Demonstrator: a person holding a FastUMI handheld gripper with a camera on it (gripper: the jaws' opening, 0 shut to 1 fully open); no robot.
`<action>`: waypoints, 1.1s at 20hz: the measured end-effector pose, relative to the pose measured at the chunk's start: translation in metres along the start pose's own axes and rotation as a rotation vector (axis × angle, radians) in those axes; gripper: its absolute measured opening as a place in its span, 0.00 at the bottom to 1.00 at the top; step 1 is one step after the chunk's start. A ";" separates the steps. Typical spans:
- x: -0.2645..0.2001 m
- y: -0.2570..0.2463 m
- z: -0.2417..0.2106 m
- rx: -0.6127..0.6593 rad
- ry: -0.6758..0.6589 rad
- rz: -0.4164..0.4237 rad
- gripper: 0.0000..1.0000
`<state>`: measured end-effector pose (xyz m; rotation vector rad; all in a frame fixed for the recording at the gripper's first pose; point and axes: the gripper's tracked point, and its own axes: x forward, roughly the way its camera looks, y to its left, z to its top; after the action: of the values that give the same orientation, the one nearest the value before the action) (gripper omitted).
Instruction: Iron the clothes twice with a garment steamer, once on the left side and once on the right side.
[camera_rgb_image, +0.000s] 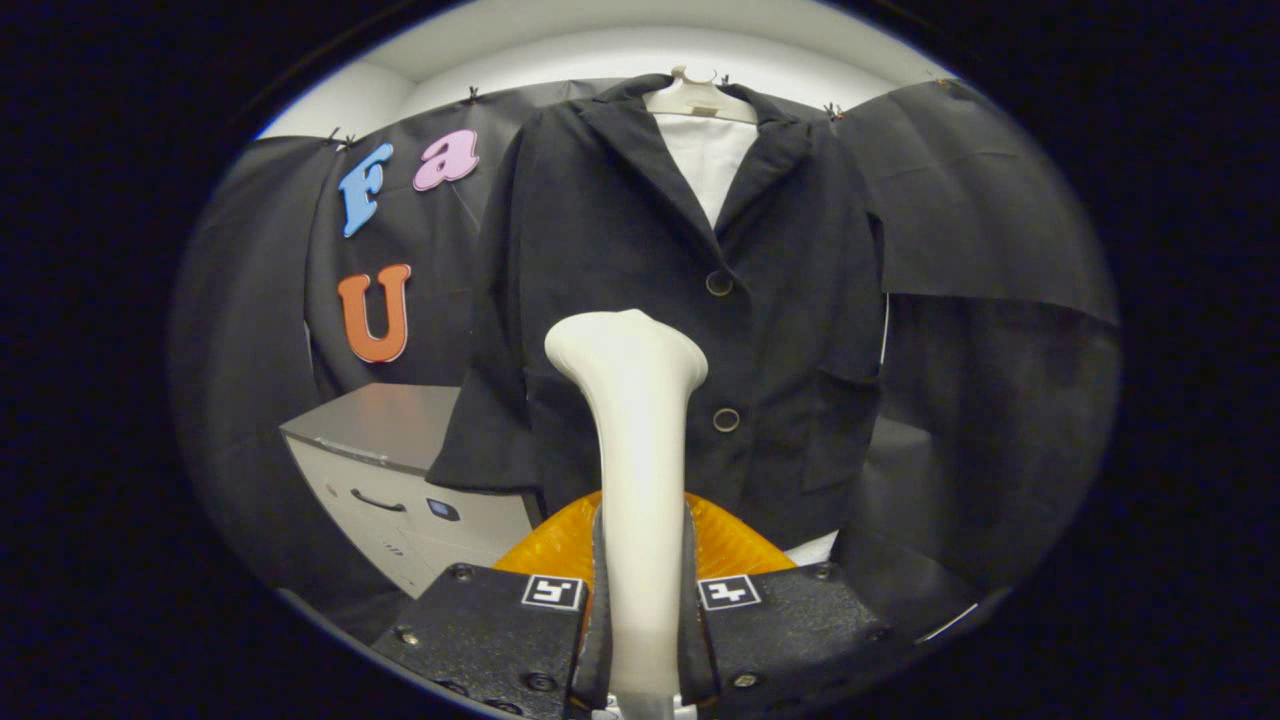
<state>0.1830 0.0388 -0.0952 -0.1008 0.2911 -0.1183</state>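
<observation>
A white garment steamer stands upright between my fingers, its flared head up in front of the jacket. My gripper is shut on the steamer's handle, both fingers pressing its sides. Beyond it hangs a black jacket on a pale hanger, with a white shirt showing at the collar and two buttons down the front. The steamer head sits level with the jacket's lower front, left of the buttons; I cannot tell whether it touches the cloth.
A grey cabinet with a drawer handle stands to the left, below the jacket's sleeve. Black cloth walls close in on both sides and behind the jacket. An orange ribbed part shows just behind the fingers.
</observation>
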 end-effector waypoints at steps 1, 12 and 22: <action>0.001 -0.003 -0.007 0.004 0.008 -0.010 0.29; 0.017 -0.014 -0.090 -0.006 0.110 -0.041 0.29; 0.025 -0.017 -0.160 -0.037 0.205 -0.049 0.29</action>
<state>0.1583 0.0058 -0.2523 -0.1325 0.4961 -0.1721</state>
